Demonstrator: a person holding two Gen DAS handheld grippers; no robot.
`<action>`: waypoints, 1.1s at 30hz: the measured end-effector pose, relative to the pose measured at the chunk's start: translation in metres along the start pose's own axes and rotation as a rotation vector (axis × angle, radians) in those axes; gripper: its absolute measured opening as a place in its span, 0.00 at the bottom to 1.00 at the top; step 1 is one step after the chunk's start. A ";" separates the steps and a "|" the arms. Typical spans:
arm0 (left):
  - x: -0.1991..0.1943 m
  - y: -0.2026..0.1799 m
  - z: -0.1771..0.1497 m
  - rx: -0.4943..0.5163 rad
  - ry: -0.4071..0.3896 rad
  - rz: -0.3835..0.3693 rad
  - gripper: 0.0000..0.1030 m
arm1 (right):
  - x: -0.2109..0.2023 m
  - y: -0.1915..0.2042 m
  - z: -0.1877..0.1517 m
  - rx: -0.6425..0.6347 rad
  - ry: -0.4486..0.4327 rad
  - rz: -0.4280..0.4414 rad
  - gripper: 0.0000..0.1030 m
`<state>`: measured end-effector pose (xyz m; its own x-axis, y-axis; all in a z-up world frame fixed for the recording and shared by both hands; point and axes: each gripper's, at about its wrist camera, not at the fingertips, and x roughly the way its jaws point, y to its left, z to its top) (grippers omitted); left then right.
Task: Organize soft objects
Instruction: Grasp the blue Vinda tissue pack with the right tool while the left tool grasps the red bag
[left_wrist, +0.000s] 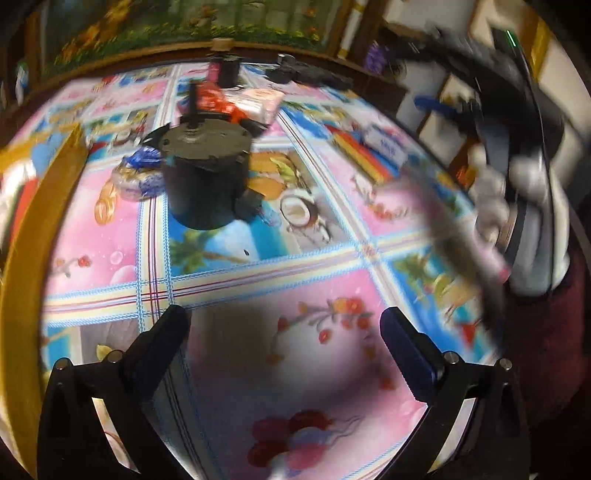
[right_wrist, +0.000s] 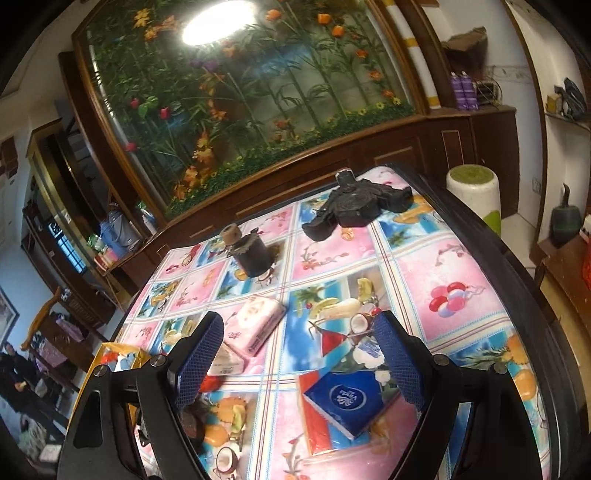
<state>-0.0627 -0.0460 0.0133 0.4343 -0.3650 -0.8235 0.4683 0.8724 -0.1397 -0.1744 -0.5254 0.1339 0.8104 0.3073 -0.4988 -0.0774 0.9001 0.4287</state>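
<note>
My right gripper (right_wrist: 299, 354) is open and empty above a blue tissue pack (right_wrist: 347, 402) that lies flat on the patterned tablecloth (right_wrist: 454, 266). A pink tissue pack (right_wrist: 255, 325) lies just beyond the left finger, with a paler pack (right_wrist: 227, 360) beside it. My left gripper (left_wrist: 284, 339) is open and empty over bare cloth. In the left wrist view a pink pack (left_wrist: 262, 101), a red wrapper (left_wrist: 212, 101), a blue-and-clear bag (left_wrist: 138, 173) and the blue pack (left_wrist: 386, 146) lie around a dark pot (left_wrist: 207, 177).
A dark cylindrical pot (right_wrist: 255, 254) and a black figurine (right_wrist: 354, 206) stand on the far part of the table. A yellow-rimmed bag (right_wrist: 114, 356) sits at the left table edge, also seen in the left wrist view (left_wrist: 37, 236). The other hand and gripper (left_wrist: 517, 173) are blurred at the right.
</note>
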 end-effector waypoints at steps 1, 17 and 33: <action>0.002 -0.006 -0.001 0.036 0.016 0.021 1.00 | 0.003 -0.002 0.001 0.008 0.007 0.001 0.82; -0.038 0.081 0.124 -0.126 -0.088 -0.012 1.00 | 0.014 -0.033 -0.001 0.136 0.099 0.009 0.82; 0.076 0.072 0.172 0.070 0.216 0.012 0.91 | 0.012 -0.058 0.001 0.256 0.134 -0.003 0.83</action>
<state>0.1361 -0.0665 0.0355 0.2684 -0.2702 -0.9246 0.5198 0.8487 -0.0972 -0.1593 -0.5744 0.1039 0.7249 0.3582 -0.5884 0.0876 0.7993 0.5946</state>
